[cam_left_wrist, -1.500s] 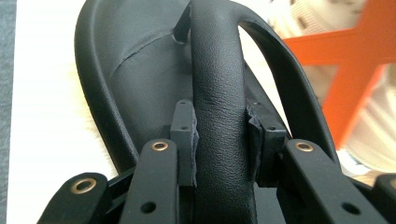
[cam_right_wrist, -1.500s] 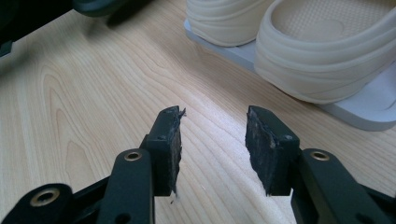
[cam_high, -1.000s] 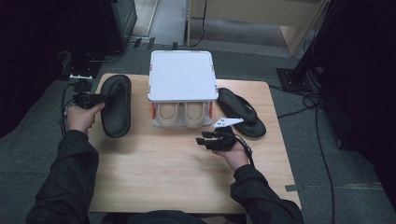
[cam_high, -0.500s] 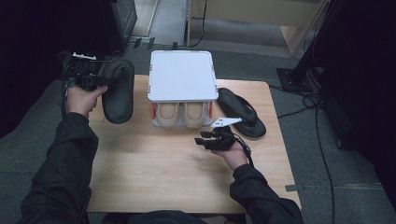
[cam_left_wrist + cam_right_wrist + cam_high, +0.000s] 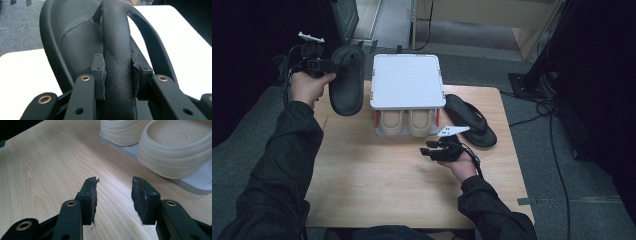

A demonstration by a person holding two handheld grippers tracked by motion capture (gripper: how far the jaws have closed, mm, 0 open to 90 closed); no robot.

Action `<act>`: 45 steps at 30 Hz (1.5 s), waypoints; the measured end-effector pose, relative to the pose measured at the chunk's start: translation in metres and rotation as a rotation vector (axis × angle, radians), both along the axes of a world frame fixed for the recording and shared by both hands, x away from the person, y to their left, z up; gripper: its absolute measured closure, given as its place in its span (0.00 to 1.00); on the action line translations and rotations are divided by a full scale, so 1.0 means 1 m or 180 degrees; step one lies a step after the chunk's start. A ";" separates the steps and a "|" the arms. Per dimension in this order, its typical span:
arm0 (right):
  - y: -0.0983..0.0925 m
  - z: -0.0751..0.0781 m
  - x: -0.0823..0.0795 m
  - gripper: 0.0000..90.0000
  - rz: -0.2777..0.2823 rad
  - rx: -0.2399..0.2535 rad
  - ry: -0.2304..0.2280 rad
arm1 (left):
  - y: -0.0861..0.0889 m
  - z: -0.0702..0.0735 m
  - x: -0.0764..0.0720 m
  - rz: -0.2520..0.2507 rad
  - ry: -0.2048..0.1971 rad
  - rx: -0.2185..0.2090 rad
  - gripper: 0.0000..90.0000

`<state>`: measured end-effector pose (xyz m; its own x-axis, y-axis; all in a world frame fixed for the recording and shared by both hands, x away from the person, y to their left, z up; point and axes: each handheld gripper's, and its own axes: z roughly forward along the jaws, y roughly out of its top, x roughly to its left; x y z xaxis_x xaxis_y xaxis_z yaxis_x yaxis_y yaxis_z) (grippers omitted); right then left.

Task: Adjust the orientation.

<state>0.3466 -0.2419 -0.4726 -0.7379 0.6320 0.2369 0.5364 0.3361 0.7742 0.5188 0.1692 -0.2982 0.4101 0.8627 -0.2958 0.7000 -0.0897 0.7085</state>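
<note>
Dark long sleeves (image 5: 287,165) reach the wrists. Both tongs, left (image 5: 117,75) and right (image 5: 113,195), are black with brass-ringed screw holes, worn pads, trailing black cables; each carries 1 grey 3-cornered plate (image 5: 453,131).

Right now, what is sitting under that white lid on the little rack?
Under the white lid, a pair of cream slippers sits on the lower shelf; just their front ends show, the rest is covered.

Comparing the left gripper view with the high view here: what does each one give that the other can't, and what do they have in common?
Left gripper view: the left gripper has its pads pressed on the strap of the black sandal.

High view: the right gripper with jaws apart over the wooden table, a second black sandal lying flat, and cream sandals on the lower shelf of a white two-tier rack.

Both: the lifted black sandal and the rack's white top.
</note>
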 end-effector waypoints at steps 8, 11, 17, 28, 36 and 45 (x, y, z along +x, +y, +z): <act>0.000 0.001 0.000 0.62 0.0001 0.0014 -0.0010 | -0.033 0.011 0.009 -0.0107 -0.0028 0.0031 0.76; 0.000 0.001 0.000 0.62 0.0008 0.0019 -0.0009 | -0.048 0.011 0.012 -0.0143 -0.0014 0.0035 0.76; 0.000 0.002 -0.001 0.62 0.0024 0.0035 -0.0011 | -0.078 0.012 0.021 -0.0217 0.0015 -0.0007 0.76; -0.002 0.004 -0.001 0.62 0.0034 0.0079 -0.0027 | -0.124 -0.001 0.036 -0.0299 0.0086 -0.0014 0.76; -0.006 0.005 -0.001 0.62 0.0005 0.0102 -0.0037 | -0.130 -0.023 0.044 -0.0286 0.0207 -0.0008 0.76; -0.015 0.007 0.002 0.62 -0.0091 0.0120 -0.0060 | -0.128 -0.020 0.042 -0.0351 0.0155 0.0088 0.72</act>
